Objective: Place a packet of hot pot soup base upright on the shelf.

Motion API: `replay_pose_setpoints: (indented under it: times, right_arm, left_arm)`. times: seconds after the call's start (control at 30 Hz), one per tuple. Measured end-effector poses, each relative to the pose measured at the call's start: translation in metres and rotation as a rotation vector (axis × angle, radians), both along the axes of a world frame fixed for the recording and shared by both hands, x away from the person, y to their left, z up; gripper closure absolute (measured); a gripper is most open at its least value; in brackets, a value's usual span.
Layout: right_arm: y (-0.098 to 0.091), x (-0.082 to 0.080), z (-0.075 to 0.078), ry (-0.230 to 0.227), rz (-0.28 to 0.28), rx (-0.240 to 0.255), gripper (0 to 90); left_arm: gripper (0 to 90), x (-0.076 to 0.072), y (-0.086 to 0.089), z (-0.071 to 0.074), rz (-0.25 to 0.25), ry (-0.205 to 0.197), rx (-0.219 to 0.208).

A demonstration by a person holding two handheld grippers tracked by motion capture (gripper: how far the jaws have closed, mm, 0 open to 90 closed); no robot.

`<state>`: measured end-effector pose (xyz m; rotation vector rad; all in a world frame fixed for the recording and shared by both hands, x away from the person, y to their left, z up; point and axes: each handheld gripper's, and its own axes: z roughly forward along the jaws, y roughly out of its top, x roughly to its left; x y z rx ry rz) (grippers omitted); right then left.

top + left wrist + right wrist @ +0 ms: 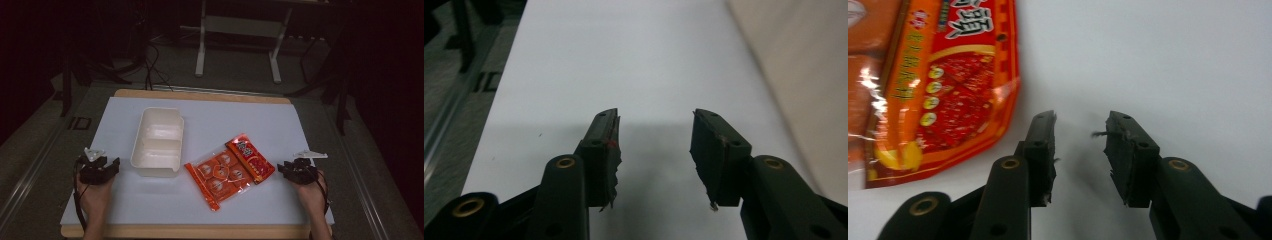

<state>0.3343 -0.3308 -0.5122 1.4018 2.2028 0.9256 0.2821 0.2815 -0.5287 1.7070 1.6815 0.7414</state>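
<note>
An orange-red snack bag [230, 171] lies flat on the white table top [225, 120], right of centre. A white two-compartment container [157, 142] stands left of it, with nothing inside. My left gripper [111, 166] rests at the table's left edge, just left of the container, open with nothing between its jaws [655, 135]. My right gripper [284, 167] sits at the right, a little right of the bag's corner, open and holding nothing [1079, 131]. The bag's red printed end [955, 85] lies left of the right gripper's jaws.
A wooden rim [200, 95] borders the table at the far and near edges. Beyond the table stands a white metal frame [240, 30] on a dark floor with cables. The container's beige wall [804, 75] runs along the right of the left gripper view.
</note>
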Motion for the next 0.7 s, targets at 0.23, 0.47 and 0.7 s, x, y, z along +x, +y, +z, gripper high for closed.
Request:
replay_pose_setpoints:
  times: [0.23, 0.47, 0.7]
  right_arm:
    - [-0.001, 0.002, 0.008, -0.016, 0.005, 0.031, 57.0]
    - [0.002, 0.007, 0.012, -0.016, 0.027, 0.06, 54.8]
    - [0.01, 0.015, 0.014, -0.014, 0.056, 0.079, 52.0]
  left_arm:
    - [54.4, -0.003, 0.0, 0.001, -0.041, -0.014, -0.002]
    - [55.1, -0.005, -0.003, 0.002, -0.055, -0.03, 0.004]
    - [54.7, -0.006, -0.006, 0.002, -0.067, -0.049, 0.02]
